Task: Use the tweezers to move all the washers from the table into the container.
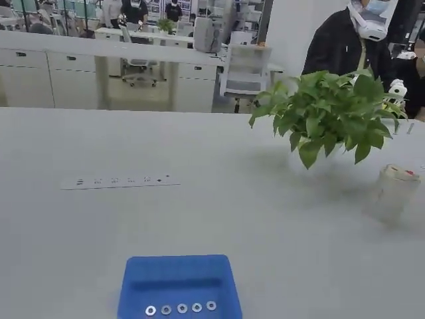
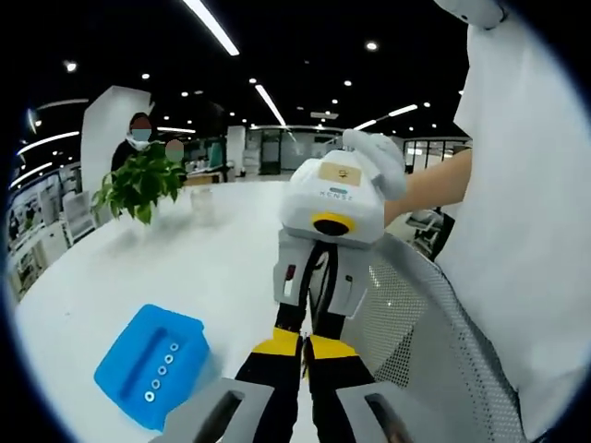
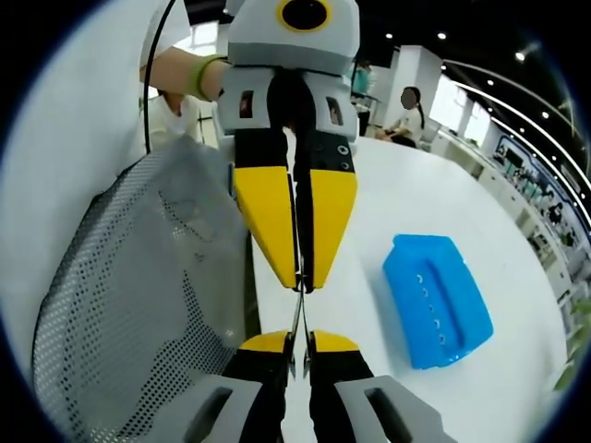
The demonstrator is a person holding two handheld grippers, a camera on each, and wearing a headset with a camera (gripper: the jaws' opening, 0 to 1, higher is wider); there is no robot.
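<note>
In the head view, a pale grey tabletop (image 1: 252, 226), and on it near the lower edge a blue tray (image 1: 176, 269). Inside the tray, five washers (image 1: 182, 308) in one straight row, close side by side. Further back on the left, a white power strip (image 1: 119, 181). On the right, a green plant (image 1: 329, 113) and near it a pale jar (image 1: 393, 189), too blurred to say more.

In the right gripper view, left tongs (image 3: 300, 281) and right tongs (image 3: 302, 340), set tip almost against tip near the edge of the tabletop. Left tongs: yellow, pressed together at the tips, with only a dark slit between. Right tongs: black with yellow ends, nearly pressed together, pinching a thin metal piece, as it seems the tweezers (image 3: 297, 318). Runs from the right tongs up to the tips of the left ones; cannot tell if the left ones pinch it too. On the right side, the tray with the row of washers in its hollow, well apart from both tongs. On the left side, a grey mesh chair back (image 3: 129, 277), and above it the left hand (image 3: 180, 74) with a green wristband.

In the left gripper view, the right hand (image 2: 374, 152) in a white glove around the white body of the right tongs, and the tray with washers low on the left.
</note>
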